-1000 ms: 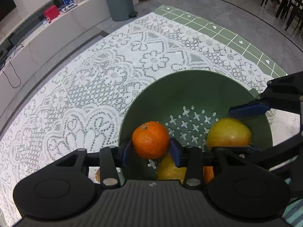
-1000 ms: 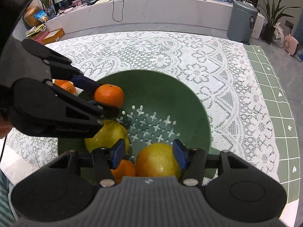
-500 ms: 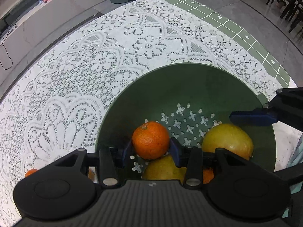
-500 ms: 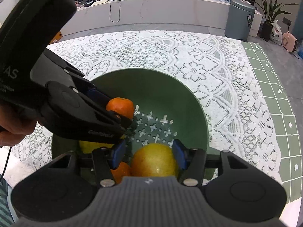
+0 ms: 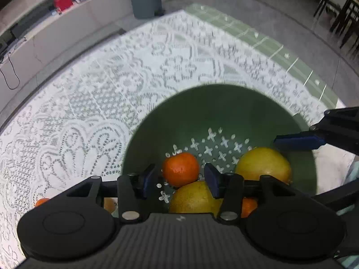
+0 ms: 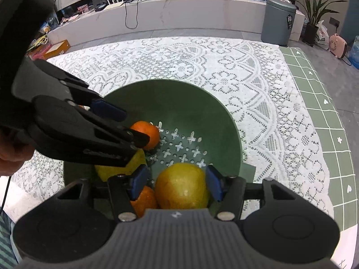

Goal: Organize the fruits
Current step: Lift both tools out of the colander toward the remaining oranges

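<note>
Both tongs hang over the green colander [image 5: 224, 103], which sits on the lace-covered bench [image 5: 89, 112]. The left tongs [image 5: 179, 178] are opening — the tangerine [image 5: 180, 168] lies between the pads, untouched, on the colander's perforated floor. The right tongs [image 6: 175, 182] are opening too, their blue pads standing just clear of the yellow fruit [image 6: 181, 186] inside the colander. A second yellow fruit [image 5: 195, 197] and another tangerine [image 6: 143, 200] lie against the colander's near wall.
</note>
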A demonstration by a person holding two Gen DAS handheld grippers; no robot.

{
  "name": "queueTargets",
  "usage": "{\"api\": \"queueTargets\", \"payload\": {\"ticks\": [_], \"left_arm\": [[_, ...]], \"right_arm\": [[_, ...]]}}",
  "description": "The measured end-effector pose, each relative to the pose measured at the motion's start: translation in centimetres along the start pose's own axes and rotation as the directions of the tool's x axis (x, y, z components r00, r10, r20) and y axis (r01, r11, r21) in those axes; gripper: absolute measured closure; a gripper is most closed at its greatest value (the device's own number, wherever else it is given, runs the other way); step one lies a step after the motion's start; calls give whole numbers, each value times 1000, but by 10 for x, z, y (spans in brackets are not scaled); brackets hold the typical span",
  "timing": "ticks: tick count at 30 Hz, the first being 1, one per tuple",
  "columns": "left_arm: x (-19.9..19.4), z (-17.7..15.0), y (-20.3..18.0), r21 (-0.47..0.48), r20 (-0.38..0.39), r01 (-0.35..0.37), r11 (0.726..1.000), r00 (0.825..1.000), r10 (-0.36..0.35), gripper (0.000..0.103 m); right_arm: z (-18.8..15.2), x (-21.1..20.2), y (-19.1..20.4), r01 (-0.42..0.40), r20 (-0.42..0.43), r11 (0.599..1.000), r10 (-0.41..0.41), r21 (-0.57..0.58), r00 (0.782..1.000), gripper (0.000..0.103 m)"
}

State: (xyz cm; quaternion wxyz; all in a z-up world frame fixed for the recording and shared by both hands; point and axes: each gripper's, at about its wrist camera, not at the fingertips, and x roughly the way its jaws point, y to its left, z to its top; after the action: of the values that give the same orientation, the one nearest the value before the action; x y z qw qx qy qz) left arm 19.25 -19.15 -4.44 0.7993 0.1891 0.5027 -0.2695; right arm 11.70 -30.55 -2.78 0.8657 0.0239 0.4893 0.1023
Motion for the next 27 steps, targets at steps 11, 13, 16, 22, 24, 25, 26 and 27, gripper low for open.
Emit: {"api": "queueTargets", "payload": {"ticks": [11,13,16,22,24,25,26,27], "left_arm": [[-49,-50,16,-191,163,34,981,987,-2,42],[-55,-61,18,-219,175,25,975,985,14,42],[-65,-76,23,-253,198,22,967,980,29,42],[-88,-106,31,-297,245,6,955,967,71,42],[-95,-117,35,-306,254,-5,952,963,86,42],[-98,-123,37,-313,258,-16,950,961,101,42],[-100,-129,39,-321,260,-30,947,958,118,42],[-102,-135,41,-327,262,-40,944,956,132,42]], "right_arm": [[-28,-37,19,5,123,992,-21,126,992,34],[-32,-43,27,21,151,992,-40,125,988,31],[-36,-49,40,44,201,993,-65,107,977,20],[-49,-60,69,51,277,994,-77,99,958,20],[-54,-60,78,44,303,993,-76,113,950,20],[-56,-60,83,39,318,992,-76,119,945,20],[-58,-59,86,37,327,992,-75,120,942,20],[-60,-59,90,36,338,993,-73,117,938,20]]}}
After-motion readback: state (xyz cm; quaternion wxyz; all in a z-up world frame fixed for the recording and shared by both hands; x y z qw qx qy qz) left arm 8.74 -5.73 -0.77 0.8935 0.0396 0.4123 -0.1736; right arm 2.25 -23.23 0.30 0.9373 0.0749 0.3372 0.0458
